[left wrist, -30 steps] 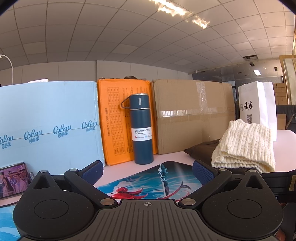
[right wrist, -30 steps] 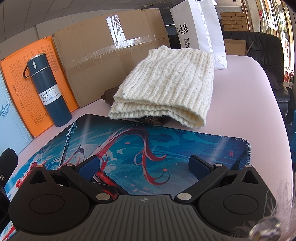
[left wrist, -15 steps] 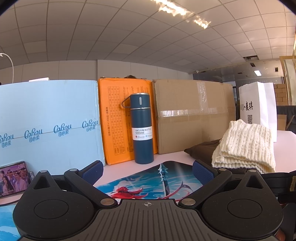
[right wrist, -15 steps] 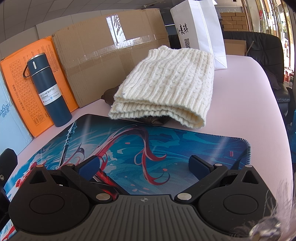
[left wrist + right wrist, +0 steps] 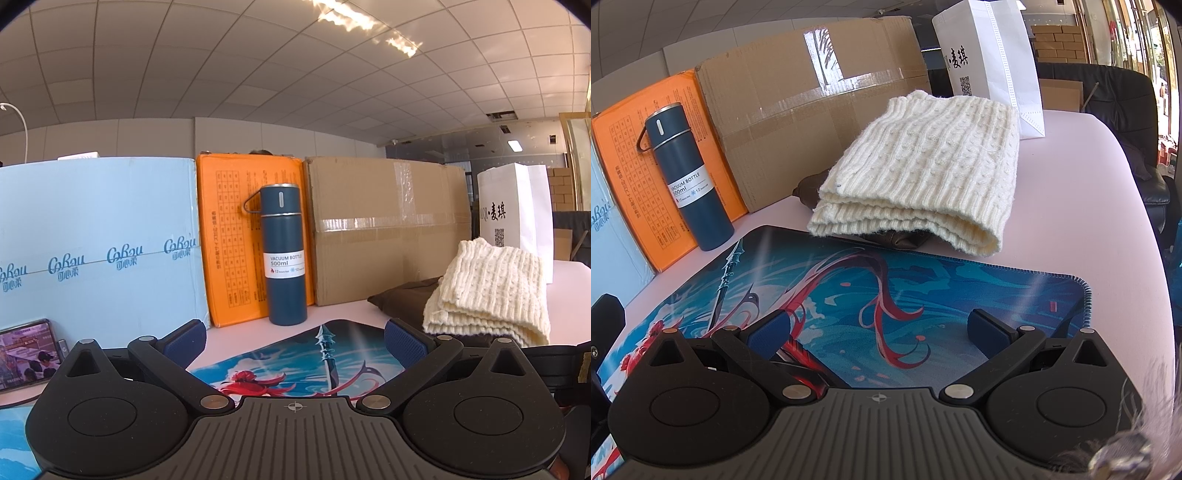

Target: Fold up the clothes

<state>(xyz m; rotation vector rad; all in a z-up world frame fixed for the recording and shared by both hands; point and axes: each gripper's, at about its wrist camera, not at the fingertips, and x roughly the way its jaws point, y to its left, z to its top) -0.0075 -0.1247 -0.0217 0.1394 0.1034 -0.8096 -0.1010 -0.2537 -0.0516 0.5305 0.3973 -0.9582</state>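
A folded cream knit sweater (image 5: 923, 158) lies on a folded dark brown garment (image 5: 812, 188) at the back of the pink table, beyond the blue printed mat (image 5: 886, 295). The sweater (image 5: 491, 291) and the brown garment (image 5: 402, 299) also show at the right of the left wrist view. My right gripper (image 5: 879, 328) is open and empty, low over the mat, short of the sweater. My left gripper (image 5: 295, 336) is open and empty over the mat's (image 5: 295, 354) left part, facing the back wall of boxes.
A dark blue vacuum bottle (image 5: 282, 254) stands at the back in front of an orange box (image 5: 229, 240), with a light blue box (image 5: 96, 240) to the left and a cardboard box (image 5: 388, 229) to the right. A white paper bag (image 5: 990, 55) stands behind the sweater. A phone (image 5: 26, 350) leans at far left.
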